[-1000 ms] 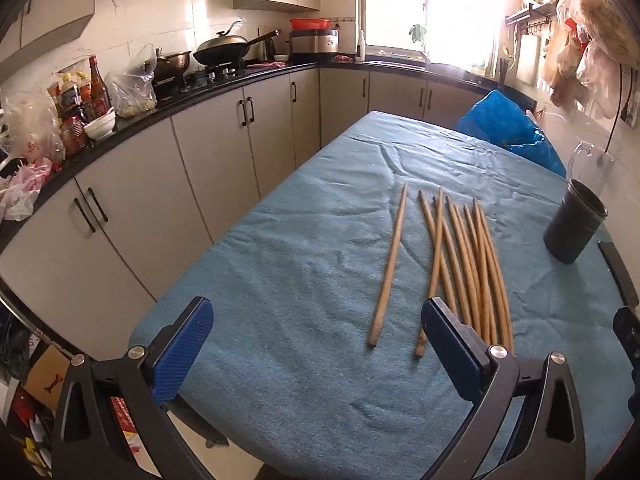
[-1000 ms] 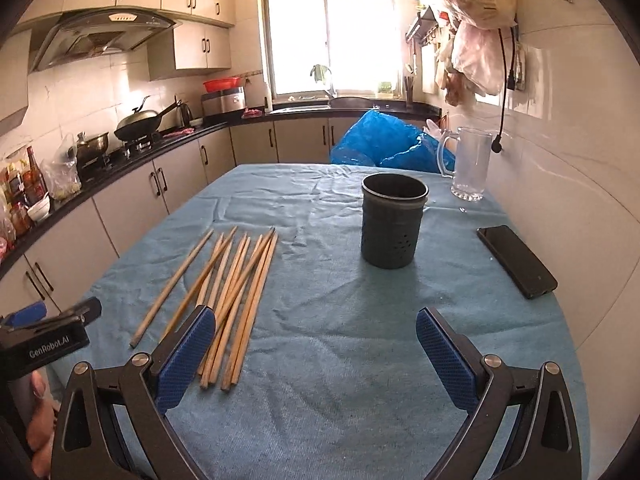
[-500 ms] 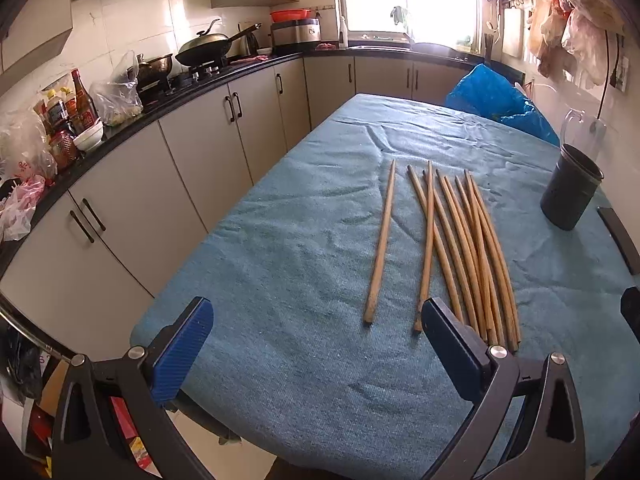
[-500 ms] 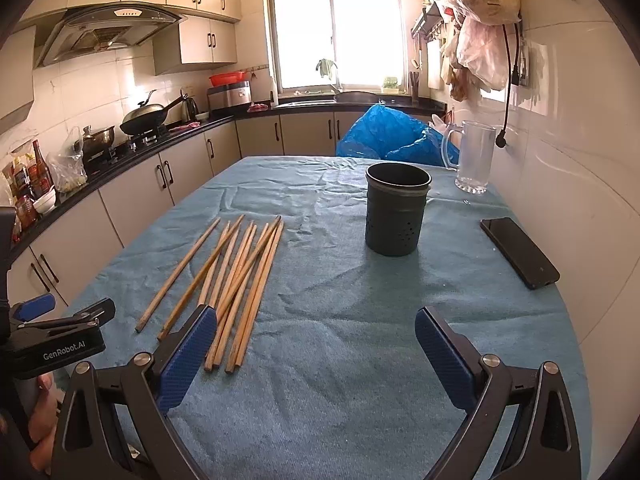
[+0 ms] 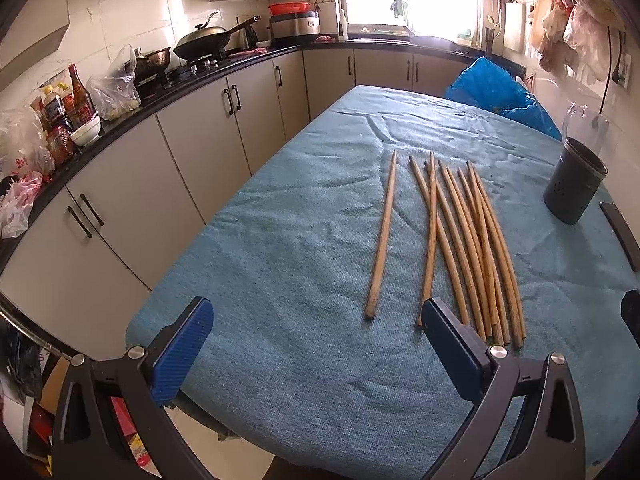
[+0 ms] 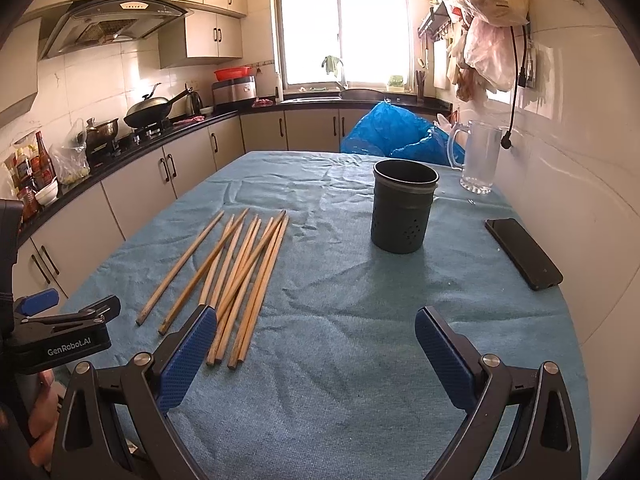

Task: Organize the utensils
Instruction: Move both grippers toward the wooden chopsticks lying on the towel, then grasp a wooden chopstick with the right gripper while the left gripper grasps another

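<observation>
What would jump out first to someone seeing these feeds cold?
Probably the long wooden chopsticks fanned flat on the blue-green tablecloth, one lying apart on the counter side. Next, the dark perforated cylindrical holder standing upright and apparently empty beyond them, with a black phone nearer the wall. Both the left gripper and right gripper hover open.

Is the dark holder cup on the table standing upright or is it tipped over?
Upright. The dark holder cup stands on its base on the blue cloth, its round mouth facing up, apart from the chopsticks.

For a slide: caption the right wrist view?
Open right gripper above teal cloth, wooden chopsticks left, dark holder ahead.
</observation>
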